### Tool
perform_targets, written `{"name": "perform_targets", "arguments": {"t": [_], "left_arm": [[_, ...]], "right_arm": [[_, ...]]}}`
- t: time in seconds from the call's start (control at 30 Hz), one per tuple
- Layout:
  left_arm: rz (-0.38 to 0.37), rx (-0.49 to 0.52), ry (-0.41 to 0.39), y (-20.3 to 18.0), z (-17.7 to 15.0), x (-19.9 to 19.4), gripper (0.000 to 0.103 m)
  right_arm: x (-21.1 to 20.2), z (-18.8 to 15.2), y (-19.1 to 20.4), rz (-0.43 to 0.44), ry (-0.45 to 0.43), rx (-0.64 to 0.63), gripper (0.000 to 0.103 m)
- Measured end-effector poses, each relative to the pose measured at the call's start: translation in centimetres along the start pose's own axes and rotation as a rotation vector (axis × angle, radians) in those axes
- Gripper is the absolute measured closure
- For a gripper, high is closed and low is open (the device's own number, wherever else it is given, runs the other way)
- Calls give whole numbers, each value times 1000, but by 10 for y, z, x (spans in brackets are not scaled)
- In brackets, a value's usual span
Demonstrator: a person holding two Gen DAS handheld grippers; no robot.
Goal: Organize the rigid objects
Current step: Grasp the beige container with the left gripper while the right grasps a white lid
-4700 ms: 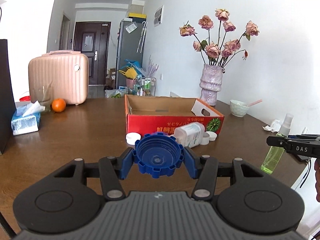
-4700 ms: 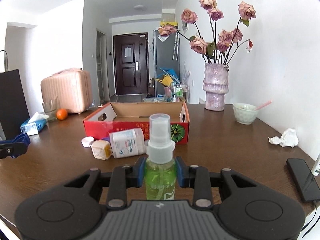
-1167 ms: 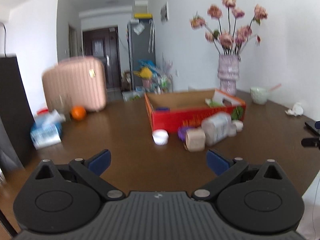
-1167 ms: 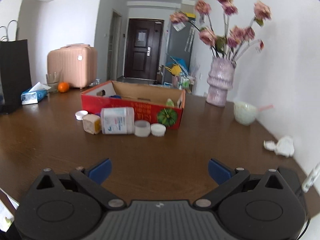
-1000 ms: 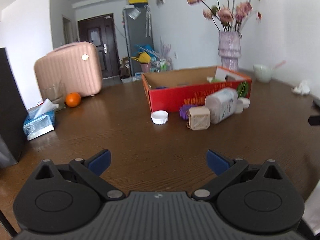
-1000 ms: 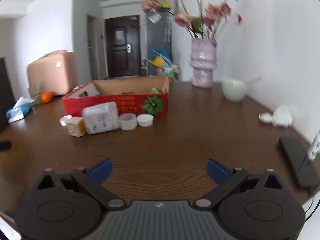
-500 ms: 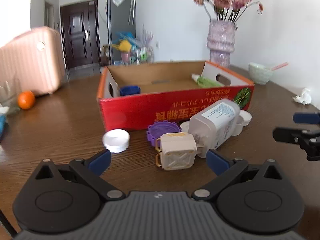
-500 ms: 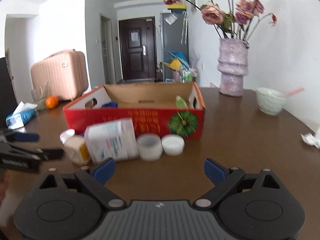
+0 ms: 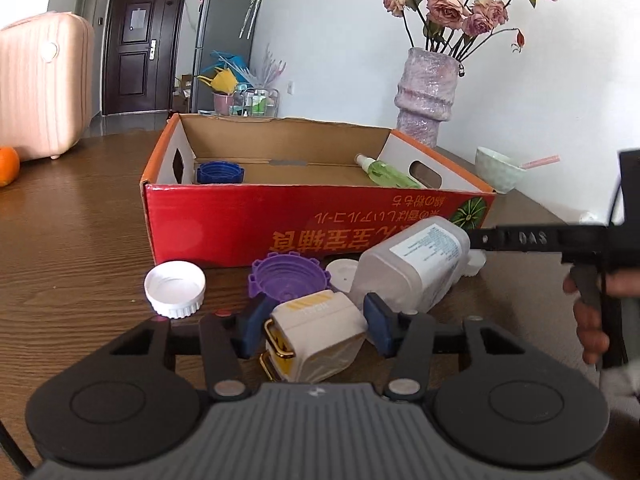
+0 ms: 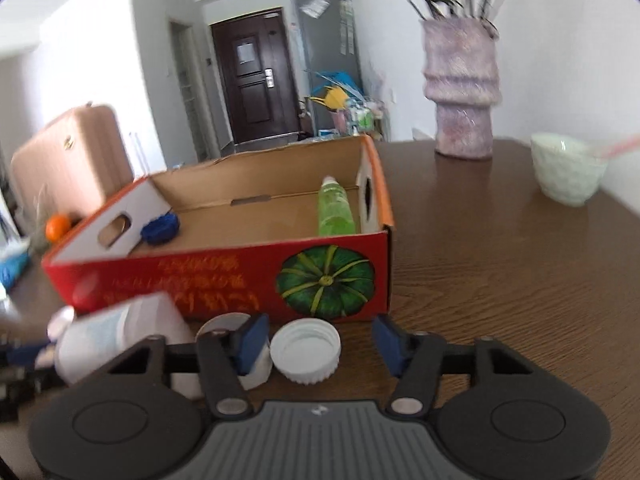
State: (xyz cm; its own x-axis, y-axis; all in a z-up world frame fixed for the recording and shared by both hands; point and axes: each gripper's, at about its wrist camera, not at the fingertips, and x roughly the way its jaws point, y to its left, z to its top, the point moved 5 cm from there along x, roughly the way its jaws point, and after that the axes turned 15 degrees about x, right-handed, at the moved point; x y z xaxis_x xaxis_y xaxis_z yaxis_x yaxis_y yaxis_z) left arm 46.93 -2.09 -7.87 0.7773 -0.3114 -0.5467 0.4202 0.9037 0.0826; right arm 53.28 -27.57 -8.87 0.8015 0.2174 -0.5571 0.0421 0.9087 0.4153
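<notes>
My left gripper (image 9: pixel 316 326) has its jaws close around a beige square box with gold clasps (image 9: pixel 316 332) on the table; the pads look to touch its sides. Beside it lie a white bottle (image 9: pixel 408 268), a purple cap (image 9: pixel 289 276) and a white cap (image 9: pixel 175 288). My right gripper (image 10: pixel 320 342) is open, its jaws on either side of a white cap (image 10: pixel 306 350), not touching it. The red cardboard box (image 9: pixel 312 224) holds a blue cap (image 9: pixel 219 172) and a green spray bottle (image 9: pixel 386 176). The box also shows in the right wrist view (image 10: pixel 240 276).
A purple vase with roses (image 9: pixel 426 96) and a pale green bowl (image 9: pixel 498 174) stand behind the box on the right. A pink suitcase (image 9: pixel 36 88) and an orange (image 9: pixel 8 166) are at the far left. Another white cap (image 10: pixel 240 356) lies under my right gripper's left finger.
Both grippers have moved forward and down to the objects in front of the box. The left jaws have closed in around the beige box; the right jaws have narrowed around a white cap.
</notes>
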Motion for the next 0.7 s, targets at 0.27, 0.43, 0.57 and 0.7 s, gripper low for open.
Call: {"name": "perform_targets", "arguments": {"t": [0.27, 0.43, 0.57, 0.7], "left_arm": [[-33, -65, 19, -7, -17, -28, 50], [-18, -64, 28, -28, -38, -62, 46], [-142, -23, 23, -58, -51, -84, 27], [-106, 20, 64, -71, -58, -89, 25]], "right_arm": [[-8, -15, -13, -30, 35, 17, 97], [-52, -56, 0, -22, 52, -73, 97], [-86, -86, 15, 30, 51, -125, 92], [-112, -94, 18, -23, -15, -179, 83]]}}
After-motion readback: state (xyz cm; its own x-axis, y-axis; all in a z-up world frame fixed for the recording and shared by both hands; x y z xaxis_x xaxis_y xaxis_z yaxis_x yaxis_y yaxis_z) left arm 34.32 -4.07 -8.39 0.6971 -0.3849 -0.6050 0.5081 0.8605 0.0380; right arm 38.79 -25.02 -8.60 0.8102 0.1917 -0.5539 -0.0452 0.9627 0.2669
